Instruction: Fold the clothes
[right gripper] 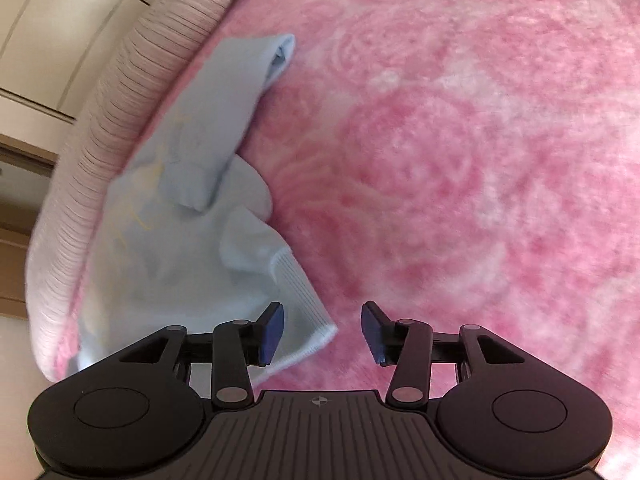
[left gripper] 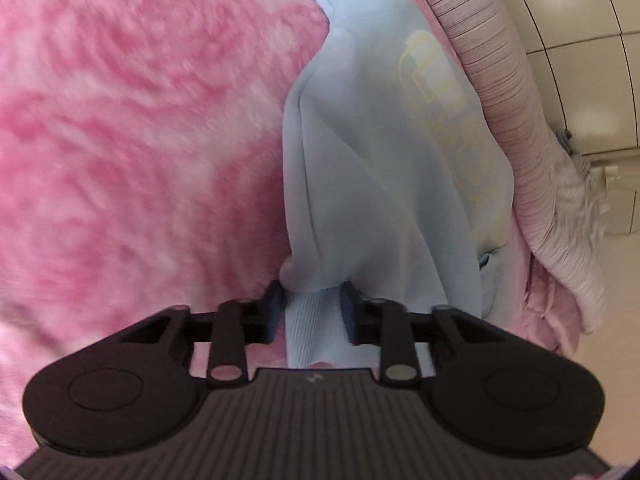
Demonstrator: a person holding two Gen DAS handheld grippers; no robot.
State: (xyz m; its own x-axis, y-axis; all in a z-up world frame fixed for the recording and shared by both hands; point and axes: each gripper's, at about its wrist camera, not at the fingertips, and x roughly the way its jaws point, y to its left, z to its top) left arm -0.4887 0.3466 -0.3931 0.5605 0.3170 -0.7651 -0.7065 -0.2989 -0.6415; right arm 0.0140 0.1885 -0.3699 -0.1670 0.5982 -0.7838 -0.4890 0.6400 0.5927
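Observation:
A light blue sweatshirt (left gripper: 384, 168) with a yellow print lies bunched on a pink fluffy blanket (left gripper: 132, 128). My left gripper (left gripper: 312, 308) has its jaws partly closed around the sweatshirt's ribbed hem, which runs between the fingers. In the right wrist view the sweatshirt (right gripper: 188, 208) lies crumpled at the left, one sleeve stretching away. My right gripper (right gripper: 323, 328) is open and empty just above the blanket (right gripper: 460, 160), its left finger over the ribbed hem corner (right gripper: 304, 320).
A striped pinkish-grey bedspread edge (left gripper: 500, 100) runs along the bed's side beyond the sweatshirt; it also shows in the right wrist view (right gripper: 120, 80). Cream tiled floor (left gripper: 580, 20) and furniture lie past the bed edge.

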